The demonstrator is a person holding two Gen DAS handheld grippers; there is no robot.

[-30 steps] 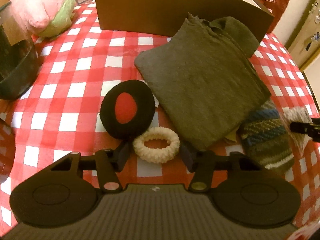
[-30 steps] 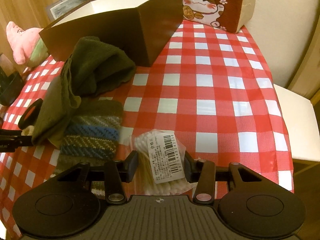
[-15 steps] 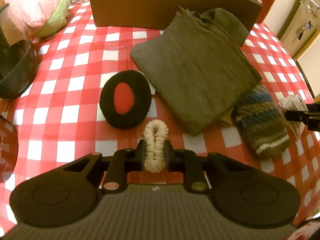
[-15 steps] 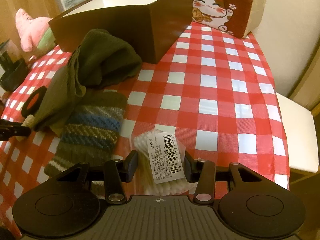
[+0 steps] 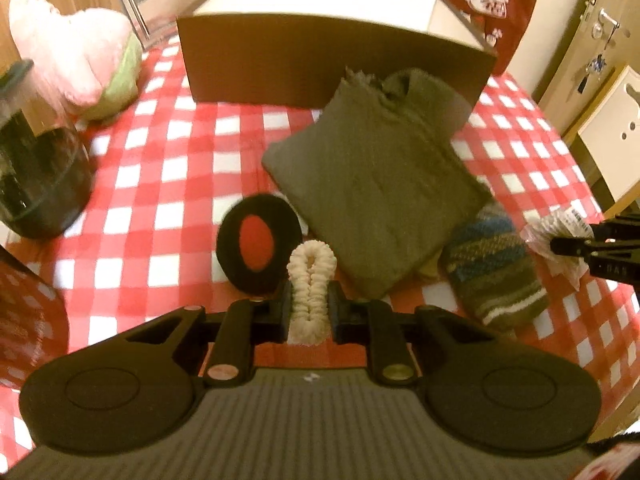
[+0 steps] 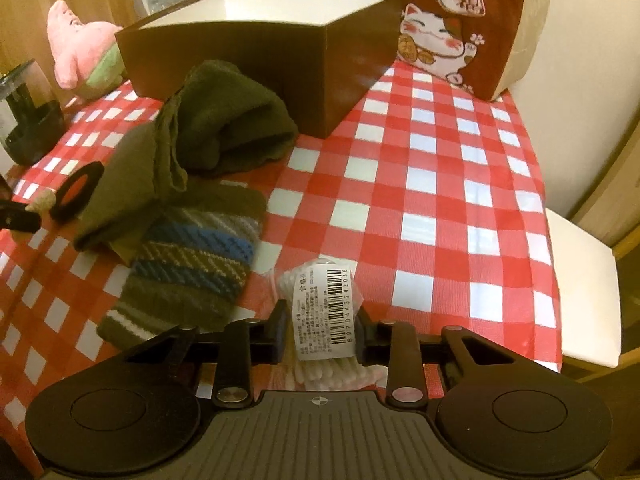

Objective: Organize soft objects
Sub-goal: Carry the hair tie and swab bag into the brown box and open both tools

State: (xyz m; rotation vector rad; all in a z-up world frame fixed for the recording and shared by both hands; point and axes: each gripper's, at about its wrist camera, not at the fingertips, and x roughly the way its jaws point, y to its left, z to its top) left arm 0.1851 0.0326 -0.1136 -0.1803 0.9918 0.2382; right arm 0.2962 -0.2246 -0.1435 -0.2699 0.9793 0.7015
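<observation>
**Both grippers loaded over the checked table**

Red-and-white checked cloth (image 6: 436, 184) covers the table; all items listed below rest on it or are held just above it.

1. Left gripper (image 5: 308, 310): jaws pressed in on the cream scrunchie (image 5: 310, 284), which is squeezed from a ring into a narrow upright loop. The loop projects beyond the fingertips. Whether it clears the cloth cannot be told from this view.
2. Right gripper (image 6: 320, 326): its jaws have just been closing and now pinch the clear bag of cotton swabs (image 6: 324, 304) on both sides. The barcode label faces the camera. The bag's lower end extends back under the gripper body.
3. Black round pad with a red centre (image 5: 258, 244): lies just left of the scrunchie, beside the edge of the folded cloth.
4. Folded olive-green cloth (image 5: 372, 196): lies in the middle of the table, its far end bunched against the box.
5. Striped knit piece (image 6: 192, 268): lies partly under the near edge of the green cloth, just left of the swab bag.
6. Brown open box with a white interior (image 6: 256, 64): stands at the far side of the table, behind the green cloth.
7. Pink and green plush toy (image 5: 76, 68): sits at the far left, beside the box.
8. Dark glass jar (image 5: 36, 176): stands at the left edge.
9. Red cushion with a cat print (image 6: 460, 28): leans at the far right corner.
</observation>
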